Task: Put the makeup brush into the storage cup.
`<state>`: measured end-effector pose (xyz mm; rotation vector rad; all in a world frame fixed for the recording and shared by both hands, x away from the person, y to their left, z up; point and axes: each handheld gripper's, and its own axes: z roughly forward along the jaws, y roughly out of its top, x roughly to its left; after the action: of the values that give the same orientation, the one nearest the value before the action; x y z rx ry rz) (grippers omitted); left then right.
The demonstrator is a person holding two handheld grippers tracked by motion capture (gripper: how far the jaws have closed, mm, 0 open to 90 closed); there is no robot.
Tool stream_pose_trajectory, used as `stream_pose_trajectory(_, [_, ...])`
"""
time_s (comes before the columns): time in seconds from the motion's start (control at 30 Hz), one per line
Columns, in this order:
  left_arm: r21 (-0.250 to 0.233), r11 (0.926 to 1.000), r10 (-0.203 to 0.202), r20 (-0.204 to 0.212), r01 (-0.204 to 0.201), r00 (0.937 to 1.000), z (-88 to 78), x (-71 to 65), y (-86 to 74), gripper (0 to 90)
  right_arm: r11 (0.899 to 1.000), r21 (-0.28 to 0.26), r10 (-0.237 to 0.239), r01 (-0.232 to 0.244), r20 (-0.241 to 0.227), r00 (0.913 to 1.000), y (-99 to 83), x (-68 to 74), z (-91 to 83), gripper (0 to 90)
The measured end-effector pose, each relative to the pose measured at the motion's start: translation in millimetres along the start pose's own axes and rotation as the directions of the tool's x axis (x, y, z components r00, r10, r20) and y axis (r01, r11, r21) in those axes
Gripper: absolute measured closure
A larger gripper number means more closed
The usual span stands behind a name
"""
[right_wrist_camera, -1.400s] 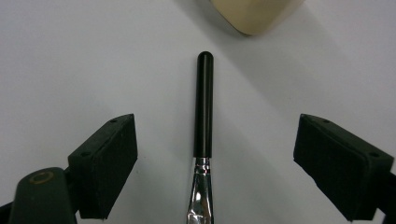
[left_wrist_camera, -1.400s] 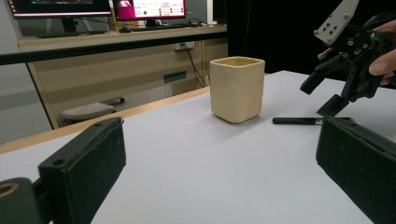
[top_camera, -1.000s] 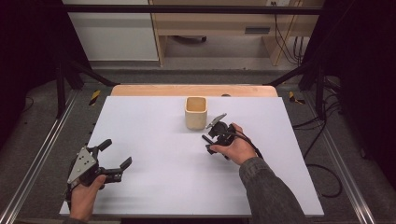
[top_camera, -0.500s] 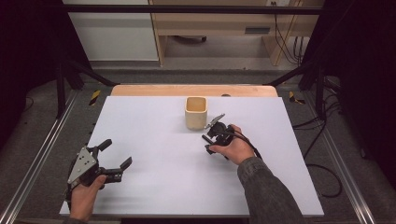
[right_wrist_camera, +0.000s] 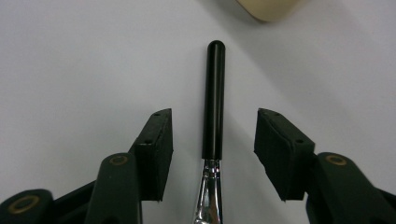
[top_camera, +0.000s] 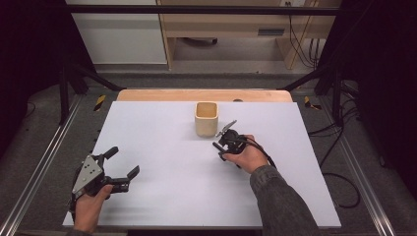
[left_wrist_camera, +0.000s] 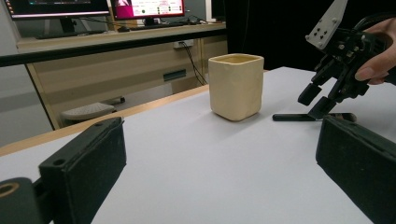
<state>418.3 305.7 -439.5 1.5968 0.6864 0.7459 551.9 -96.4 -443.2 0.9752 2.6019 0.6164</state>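
Straddling the black-handled utensil (right_wrist_camera: 213, 98), the right gripper (right_wrist_camera: 213, 149) points down at the white table (top_camera: 162, 147); its jaws have just been closing yet stand clear of the handle on both sides. That handle runs lengthwise between them, tip toward the cream cup (top_camera: 206, 118). Well apart, the left gripper (top_camera: 120, 167) hangs open and empty

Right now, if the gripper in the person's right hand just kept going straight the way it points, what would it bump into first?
Probably the black-handled utensil lying flat between the right gripper's closing jaws, then the table under it. The cream cup sits just beyond, slightly off that line.
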Motion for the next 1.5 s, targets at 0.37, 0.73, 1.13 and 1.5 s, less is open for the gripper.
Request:
stream_pose_trajectory(0.37, [0.001,1.0000,0.003,0.001,-0.003,1.0000,0.1,-0.1,0.0,1.3,1.000,0.016,-0.013,0.013,0.000,0.9999,-2.1,-2.9,1.0,59.5])
stream_pose_trajectory(0.73, [0.003,1.0000,0.004,0.001,-0.004,1.0000,0.2,-0.2,-0.2,1.3,1.000,0.028,-0.003,0.003,0.000,1.0000,-3.3,-4.2,2.6,61.8])
stream_pose_trajectory(1.13, [0.007,0.9999,0.008,0.004,-0.008,1.0000,0.7,-0.3,-0.4,1.4,0.999,0.045,-0.001,0.001,-0.007,1.0000,-4.5,-4.8,6.1,67.2])
stream_pose_trajectory(1.5, [0.007,0.9999,0.012,0.002,-0.012,0.9999,0.4,-0.4,-0.2,1.4,0.999,0.049,0.004,-0.003,-0.021,0.9998,-5.0,-5.7,6.7,71.6])
